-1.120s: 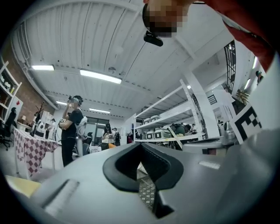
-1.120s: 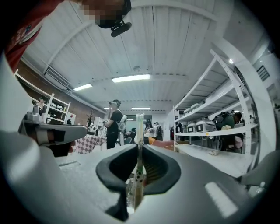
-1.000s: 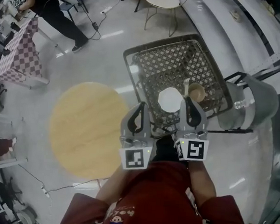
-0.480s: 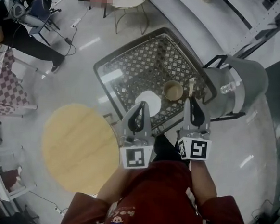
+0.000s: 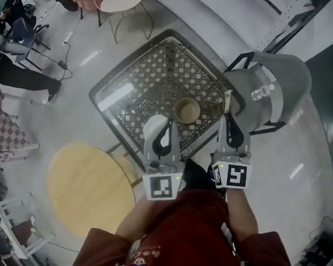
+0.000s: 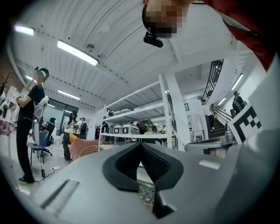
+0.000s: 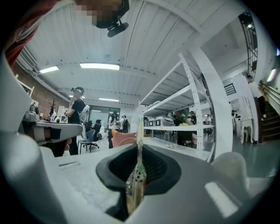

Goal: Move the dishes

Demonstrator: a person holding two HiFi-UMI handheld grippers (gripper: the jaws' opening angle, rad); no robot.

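Now our right gripper [image 7: 139, 173] pinches a slim pale utensil [image 7: 138, 144] upright. Our left gripper [image 6: 142, 162] is pressed together, empty, above a white plate [image 5: 152, 125]. At its one o'clock, a tan bowl [image 5: 186, 110] sits on the lattice table [image 5: 153, 77].

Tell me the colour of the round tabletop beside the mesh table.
Pale yellowish wood, unpatterned; the round tabletop shows best in the head view.
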